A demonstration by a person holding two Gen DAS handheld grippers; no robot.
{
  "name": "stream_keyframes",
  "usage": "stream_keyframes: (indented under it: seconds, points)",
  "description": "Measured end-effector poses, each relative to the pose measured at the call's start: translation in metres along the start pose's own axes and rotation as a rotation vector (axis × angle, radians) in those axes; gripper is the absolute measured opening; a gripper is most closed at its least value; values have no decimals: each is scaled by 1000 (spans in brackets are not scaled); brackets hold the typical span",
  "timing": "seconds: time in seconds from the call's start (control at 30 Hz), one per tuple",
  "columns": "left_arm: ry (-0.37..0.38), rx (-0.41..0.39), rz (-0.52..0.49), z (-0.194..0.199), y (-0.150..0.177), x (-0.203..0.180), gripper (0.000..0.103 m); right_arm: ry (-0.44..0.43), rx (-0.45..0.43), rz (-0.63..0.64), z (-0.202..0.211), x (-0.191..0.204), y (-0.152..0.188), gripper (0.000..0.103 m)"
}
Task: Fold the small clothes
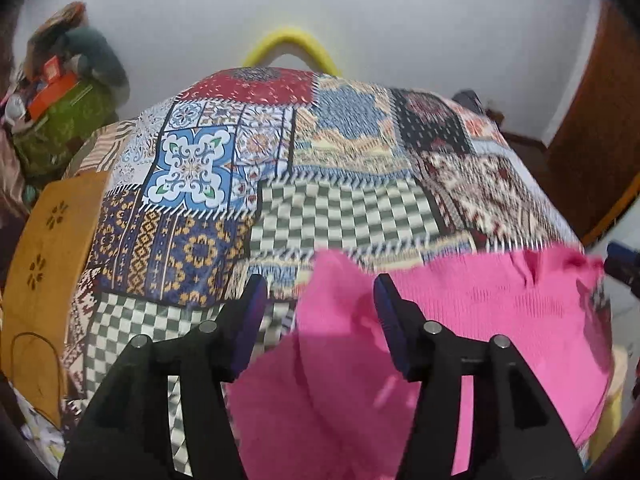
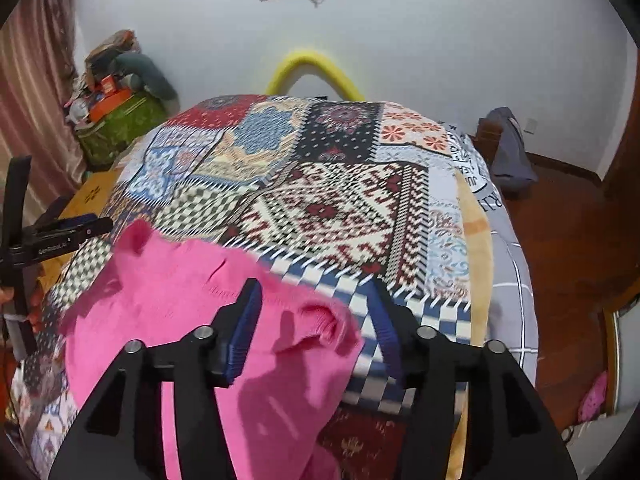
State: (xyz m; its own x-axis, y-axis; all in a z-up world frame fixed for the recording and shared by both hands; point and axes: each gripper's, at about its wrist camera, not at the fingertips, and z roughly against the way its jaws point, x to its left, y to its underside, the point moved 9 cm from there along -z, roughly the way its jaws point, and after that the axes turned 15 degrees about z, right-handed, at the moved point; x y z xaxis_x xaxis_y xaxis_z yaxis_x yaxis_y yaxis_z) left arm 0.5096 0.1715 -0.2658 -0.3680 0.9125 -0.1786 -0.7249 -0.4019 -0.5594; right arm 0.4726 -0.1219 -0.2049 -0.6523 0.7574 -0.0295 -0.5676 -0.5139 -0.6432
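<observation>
Knitwear in bright pink (image 1: 460,320) lies rumpled across the near end of a bed's patchwork quilt (image 1: 320,184). The left gripper (image 1: 320,300) hangs over the garment's left edge, fingers spread wide and gripping nothing. The right gripper (image 2: 316,304) hovers above its right edge, equally agape and empty.

Pink garment (image 1: 500,304): ribbed knit cloth, matt, soft-looking. Bedspread (image 2: 320,200): printed patchwork cloth, matt, smooth weave. Left gripper (image 1: 320,296) and right gripper (image 2: 314,300): matt black plastic arms, ridged blue pads (rubbery look), shiny metal pins. Floor (image 2: 568,240): red-brown wood, slight sheen. Wall (image 2: 400,40): smooth, matt paint.
</observation>
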Motion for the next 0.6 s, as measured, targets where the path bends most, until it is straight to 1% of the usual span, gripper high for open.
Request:
stream_keyframes:
  seconds: [0.03, 0.1, 0.13, 0.17, 0.23, 0.3, 0.33, 0.43, 0.53, 0.6]
  points:
    - [7, 21, -20, 2, 9, -1, 56, -9, 3, 9, 2, 4, 2, 54]
    - [16, 62, -58, 2, 26, -5, 61, -19, 22, 31, 3, 14, 10, 58]
    - [16, 75, -76, 1, 34, -7, 66, -24, 35, 41, 2, 18, 13, 62]
    - [13, 86, -91, 0, 41, -8, 70, -31, 43, 50, 1, 23, 18, 66]
    - [5, 114, -125, -6, 54, -14, 70, -46, 53, 57, -2, 30, 24, 67]
    - [-3, 160, -158, -16, 64, -22, 70, -75, 81, 68, -10, 38, 31, 67]
    - [-6, 170, -171, -21, 67, -26, 70, -86, 96, 74, -14, 41, 34, 67]
    - [-32, 138, -228, -30, 59, -42, 73, -93, 156, 102, -33, 45, 42, 67]
    - [-44, 128, -263, -43, 48, -55, 74, -78, 171, 122, -47, 42, 40, 67]
    - [-45, 120, -262, -53, 37, -62, 74, -61, 172, 125, -54, 35, 36, 67]
